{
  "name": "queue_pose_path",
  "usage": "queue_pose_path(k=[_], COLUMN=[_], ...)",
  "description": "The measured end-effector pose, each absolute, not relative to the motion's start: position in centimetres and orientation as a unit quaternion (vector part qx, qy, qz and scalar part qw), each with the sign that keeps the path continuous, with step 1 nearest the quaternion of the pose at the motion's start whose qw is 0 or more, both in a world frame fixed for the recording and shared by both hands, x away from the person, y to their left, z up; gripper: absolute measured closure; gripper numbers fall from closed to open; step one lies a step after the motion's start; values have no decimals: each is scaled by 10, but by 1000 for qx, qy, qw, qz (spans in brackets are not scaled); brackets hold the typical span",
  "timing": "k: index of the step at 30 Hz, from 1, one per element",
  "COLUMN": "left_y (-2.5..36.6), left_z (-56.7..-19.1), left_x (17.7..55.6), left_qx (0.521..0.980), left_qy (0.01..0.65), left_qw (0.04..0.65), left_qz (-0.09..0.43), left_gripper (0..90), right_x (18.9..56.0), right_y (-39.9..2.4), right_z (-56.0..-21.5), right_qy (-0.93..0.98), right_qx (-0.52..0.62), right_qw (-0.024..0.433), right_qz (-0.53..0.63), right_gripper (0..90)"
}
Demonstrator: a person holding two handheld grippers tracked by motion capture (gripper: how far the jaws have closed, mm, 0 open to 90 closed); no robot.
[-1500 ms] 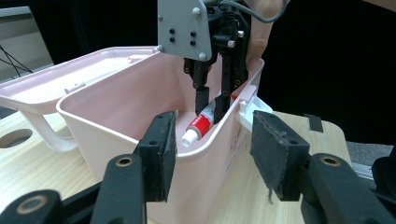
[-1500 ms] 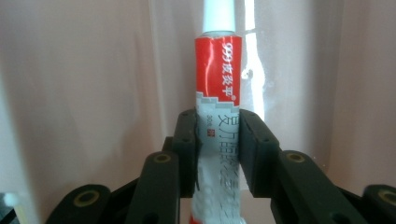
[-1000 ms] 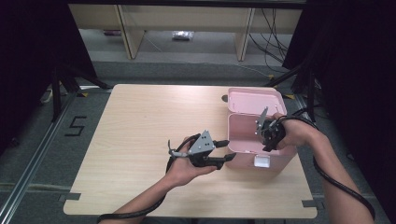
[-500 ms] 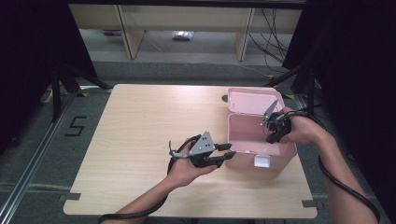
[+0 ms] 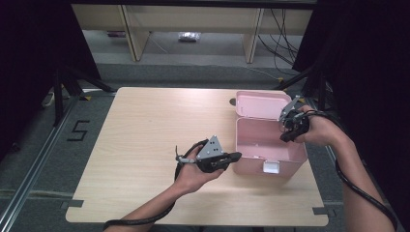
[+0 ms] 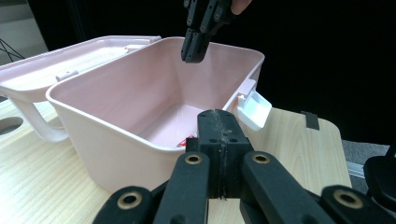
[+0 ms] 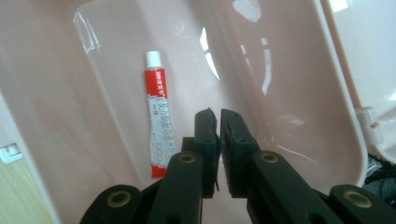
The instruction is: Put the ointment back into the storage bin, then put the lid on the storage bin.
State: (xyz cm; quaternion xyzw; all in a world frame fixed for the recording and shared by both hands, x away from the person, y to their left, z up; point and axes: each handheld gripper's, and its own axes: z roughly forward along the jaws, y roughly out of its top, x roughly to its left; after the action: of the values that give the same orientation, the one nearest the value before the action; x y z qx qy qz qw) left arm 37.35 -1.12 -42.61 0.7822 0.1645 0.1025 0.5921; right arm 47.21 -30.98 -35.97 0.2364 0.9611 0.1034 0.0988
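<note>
Right tool (image 5: 288, 129), jaws almost closed and empty, hovers over pink box (image 5: 251, 140) holding a tube (image 7: 159, 122); left tool (image 5: 231, 157) closed beside it.

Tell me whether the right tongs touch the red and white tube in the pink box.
Apart. The right gripper view shows the right tongs beside the red and white tube, with bare pink box floor between.

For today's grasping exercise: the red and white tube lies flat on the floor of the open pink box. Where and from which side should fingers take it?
Grip the tube across its flat printed body, near the middle, not the narrow white cap. Come straight down through the open top of the pink box, since its walls block any side approach. Set the fingers either side of the tube's long edges; it lies flat and apart from the walls.
</note>
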Motion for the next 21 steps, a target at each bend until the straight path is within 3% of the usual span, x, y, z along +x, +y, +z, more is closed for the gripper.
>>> queue_pose_path(k=[12,21], left_y=[-21,-32], left_z=[-430,-432], left_x=[369,372], left_qx=[772,767], left_qy=[142,136], left_qw=[611,620], left_qz=[102,96], left_gripper=[895,894], right_x=[479,490], right_y=[-318,-329], right_z=[-343,-333], right_qy=[938,902], right_qx=[294,359], right_qw=[124,159], right_qz=[136,178], right_gripper=[780,770])
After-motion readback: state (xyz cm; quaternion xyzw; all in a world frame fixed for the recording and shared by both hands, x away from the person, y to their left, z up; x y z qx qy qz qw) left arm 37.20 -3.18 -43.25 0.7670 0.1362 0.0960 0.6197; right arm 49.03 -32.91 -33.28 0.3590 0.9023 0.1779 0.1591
